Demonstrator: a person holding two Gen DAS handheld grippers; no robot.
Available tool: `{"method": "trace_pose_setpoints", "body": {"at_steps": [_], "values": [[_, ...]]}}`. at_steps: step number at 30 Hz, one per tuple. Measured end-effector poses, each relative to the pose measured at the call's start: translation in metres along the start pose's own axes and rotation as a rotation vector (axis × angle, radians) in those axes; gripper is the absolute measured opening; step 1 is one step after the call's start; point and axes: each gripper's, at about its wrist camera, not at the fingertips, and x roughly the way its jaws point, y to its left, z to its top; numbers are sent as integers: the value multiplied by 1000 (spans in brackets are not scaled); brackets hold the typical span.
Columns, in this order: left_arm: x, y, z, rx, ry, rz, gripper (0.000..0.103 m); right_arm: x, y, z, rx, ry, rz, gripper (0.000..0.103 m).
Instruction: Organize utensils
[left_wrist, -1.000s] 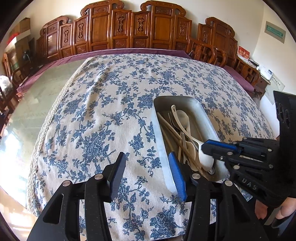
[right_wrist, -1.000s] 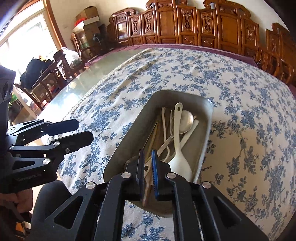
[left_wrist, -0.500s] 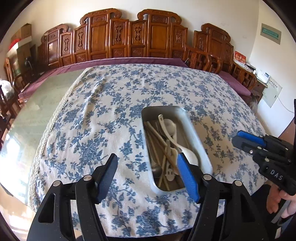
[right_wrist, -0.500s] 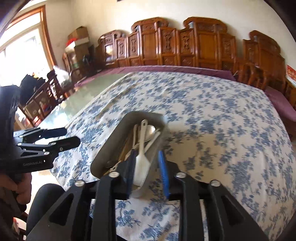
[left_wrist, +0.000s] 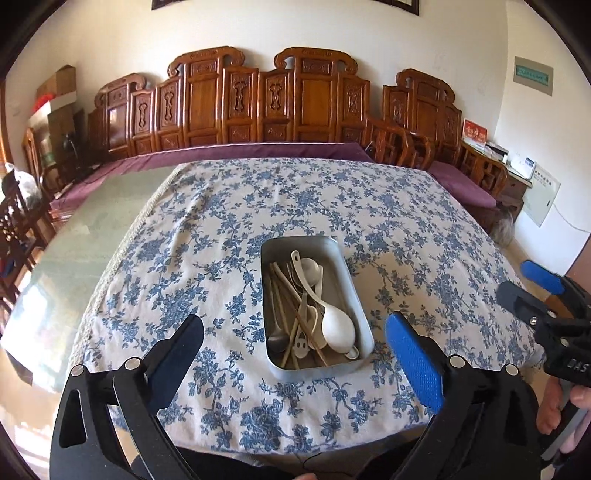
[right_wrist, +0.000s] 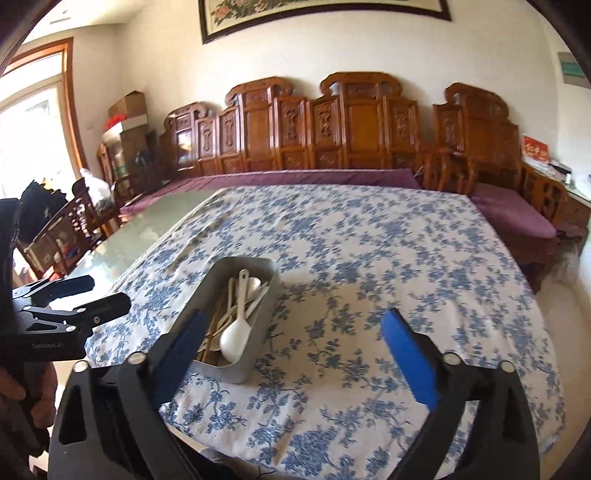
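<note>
**Desk:** Near the bottom centre of the left wrist view, what sits on the floral tablecloth (left_wrist: 229, 221)?

**Photographer:** A grey metal tray (left_wrist: 352, 291), close to the cloth's near edge. It holds the utensils: a white rice spoon (left_wrist: 338, 326), wooden chopsticks (left_wrist: 284, 284), a white soup spoon (left_wrist: 310, 267) and a small metal spoon (left_wrist: 277, 338), all loosely crossed inside the tray walls.

**Desk:** And the grippers?

**Photographer:** The left gripper (left_wrist: 295, 350) has its jaws opening wide, nothing between the pads; the tray merely shows through the gap. The right gripper (right_wrist: 291, 339) is likewise opening and released, empty, with bare cloth between its fingers and the tray at lower left of its frame.

**Desk:** What does one view give that the other lacks?

**Photographer:** The left view looks almost straight down into the tray and catches the right gripper (left_wrist: 543, 295) at the right edge, with a hand (left_wrist: 554, 410) below it. The right view sees the tray (right_wrist: 266, 306) obliquely, and shows the left gripper (right_wrist: 74, 299) at far left, a framed painting (right_wrist: 317, 14) at top and a window (right_wrist: 26, 122) at upper left.

**Desk:** Room to move?

**Photographer:** Open cloth spreads behind and to the right of the tray; bare green glass tabletop (left_wrist: 85, 229) lies left. Carved wooden chairs (left_wrist: 258, 99) line the far wall.
</note>
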Motion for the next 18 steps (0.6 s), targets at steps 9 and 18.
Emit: {"method": "trace_pose_setpoints", "body": {"at_steps": [9, 18], "values": [[-47, -30, 11, 26, -81, 5, 95, -59, -8, 13, 13, -87, -58, 100], [-105, -56, 24, 67, -186, -2, 95, -113, -4, 29, 13, -196, -60, 100]]}}
